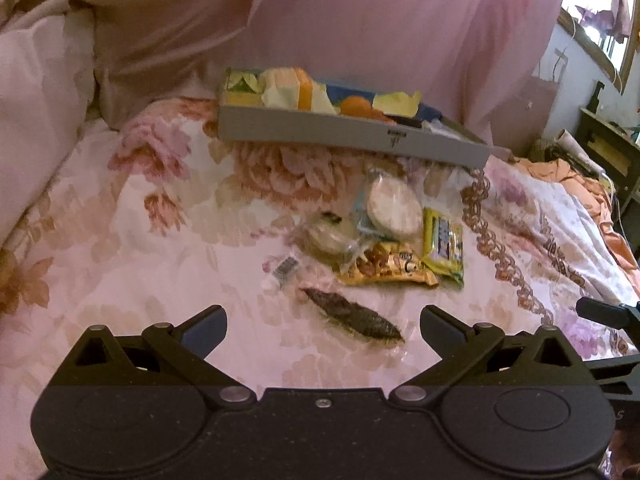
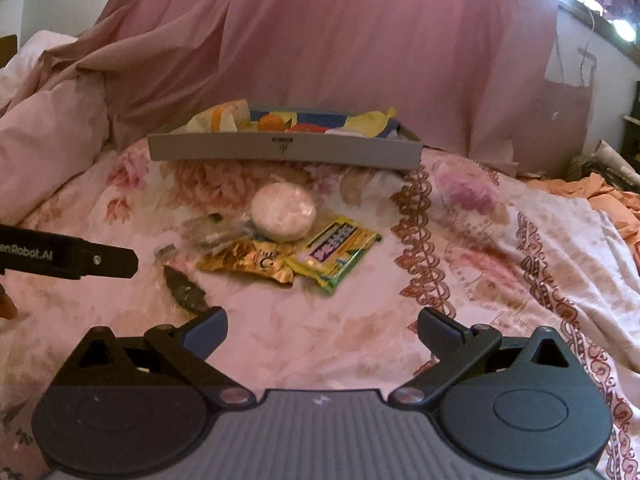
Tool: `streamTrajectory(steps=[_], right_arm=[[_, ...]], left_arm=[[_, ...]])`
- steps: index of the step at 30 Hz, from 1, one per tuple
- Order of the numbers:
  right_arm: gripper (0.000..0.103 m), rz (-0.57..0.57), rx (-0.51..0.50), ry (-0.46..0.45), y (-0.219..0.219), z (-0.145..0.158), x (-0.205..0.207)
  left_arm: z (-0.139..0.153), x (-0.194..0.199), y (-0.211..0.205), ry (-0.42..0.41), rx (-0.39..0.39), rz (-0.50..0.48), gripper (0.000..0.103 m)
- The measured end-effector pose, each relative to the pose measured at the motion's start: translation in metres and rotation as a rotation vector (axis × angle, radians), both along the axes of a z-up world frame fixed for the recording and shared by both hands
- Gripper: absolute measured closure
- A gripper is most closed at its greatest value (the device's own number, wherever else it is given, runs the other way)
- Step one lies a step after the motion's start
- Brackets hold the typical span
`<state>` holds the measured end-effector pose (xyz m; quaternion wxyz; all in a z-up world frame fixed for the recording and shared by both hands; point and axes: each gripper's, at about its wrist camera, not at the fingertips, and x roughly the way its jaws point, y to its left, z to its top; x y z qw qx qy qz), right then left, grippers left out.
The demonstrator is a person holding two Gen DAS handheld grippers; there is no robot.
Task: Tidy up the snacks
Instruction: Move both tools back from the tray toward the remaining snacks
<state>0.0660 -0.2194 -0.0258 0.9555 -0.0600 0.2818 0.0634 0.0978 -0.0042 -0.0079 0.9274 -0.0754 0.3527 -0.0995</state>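
Left gripper [image 1: 323,326] near dark snack [image 1: 354,317]

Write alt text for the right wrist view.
Open right gripper hovers over a floral bedspread, facing loose snacks: a round cake, gold packet and yellow packet. A grey tray of snacks sits behind.

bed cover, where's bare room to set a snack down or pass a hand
Free: the bed cover between the open right claw and the yellow packet; also right of the brown trim. Left of the grey tray is open too. Crowded: the snack pile just in front of the tray, with the dark piece by the left claw.
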Motion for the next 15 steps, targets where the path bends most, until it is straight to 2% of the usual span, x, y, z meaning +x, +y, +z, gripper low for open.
streamTrajectory(steps=[8,11,15], right_arm=[[0.000,-0.024,-0.001,0.047,-0.003,-0.010,0.009],[0.000,-0.033,-0.005,0.049,-0.005,-0.012,0.011],[0.000,-0.036,-0.030,0.048,-0.006,-0.017,0.015]], left_arm=[[-0.015,0.021,-0.015,0.097,0.017,-0.031,0.001],[-0.019,0.032,-0.024,0.122,0.032,0.000,0.001],[-0.024,0.047,-0.032,0.170,-0.003,0.039,0.001]])
